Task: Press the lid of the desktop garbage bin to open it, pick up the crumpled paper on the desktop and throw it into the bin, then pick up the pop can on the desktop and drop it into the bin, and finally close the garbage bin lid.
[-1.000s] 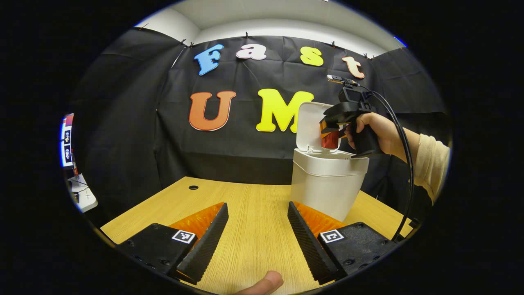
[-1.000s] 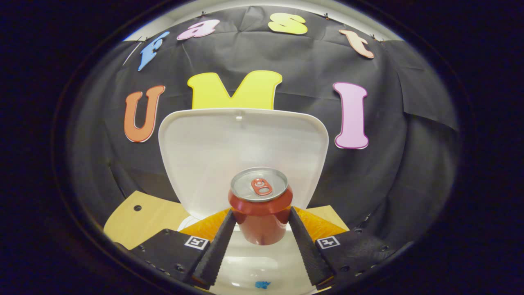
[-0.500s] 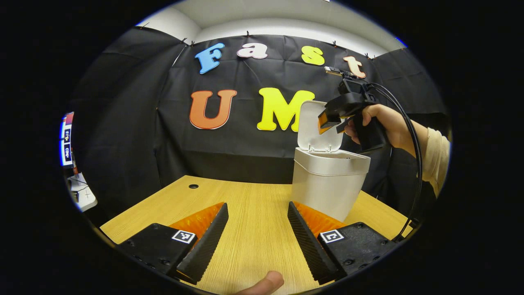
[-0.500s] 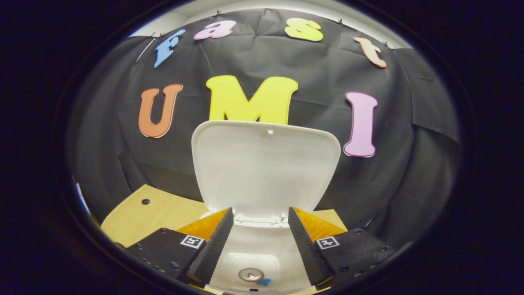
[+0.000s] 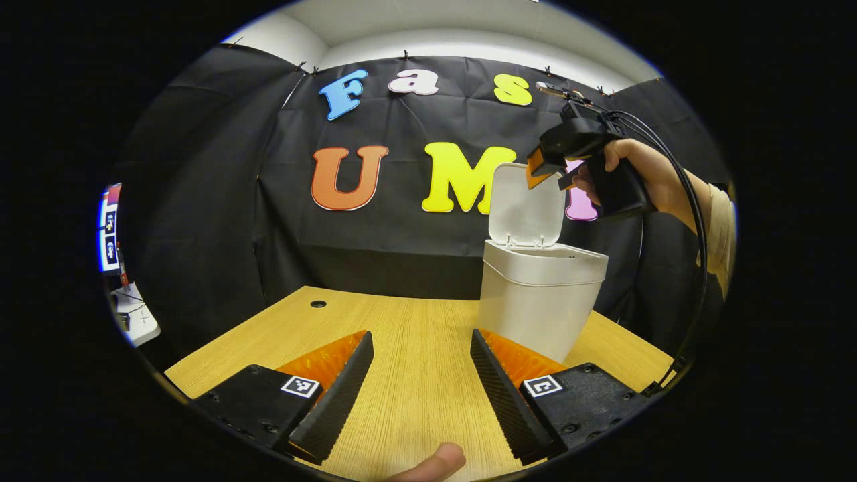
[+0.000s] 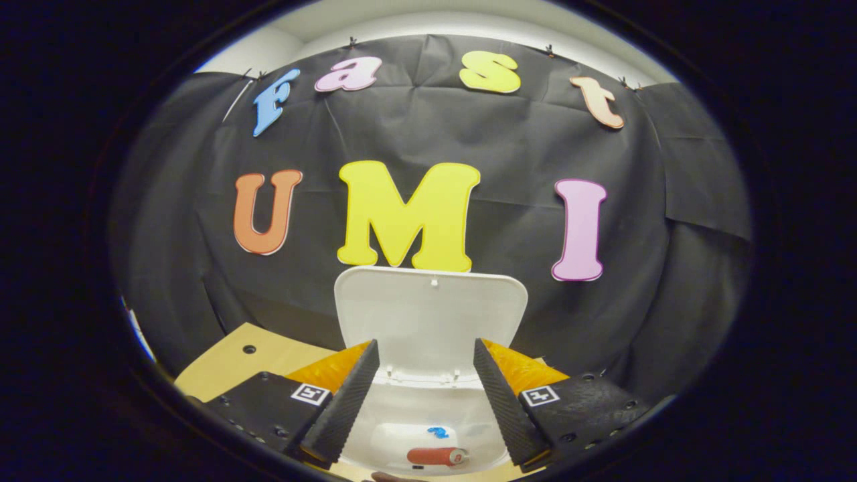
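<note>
The bin (image 5: 539, 301) stood on the desk (image 5: 415, 375), toward its far right part, and served as the landmark. Its lid (image 5: 525, 204) stood hinged up at the back of the bin, nearly upright, which left the mouth clear for dropping. In the right gripper view the lid (image 6: 430, 320) faced the camera, and the can (image 6: 436, 456) lay on its side at the bottom of the bin, beside a small blue mark. The crumpled paper could not be made out inside.

The right gripper (image 5: 550, 171), carried in a hand (image 5: 639, 177), was held above the bin, level with the top edge of the lid and touching neither; judged from this height, it was placed to reach over the lid and push it down. In its own view the right gripper (image 6: 425, 395) had its jaws spread wide and bare, with nothing between them and the bin's mouth below.

The left gripper (image 5: 420, 395) was held low over the desk, in front of the bin and to its left. Its jaws were parted wide, gripped nothing, and touched neither bin nor lid; it appeared parked out of the way.

Closing the lid appeared to be the one step left.
</note>
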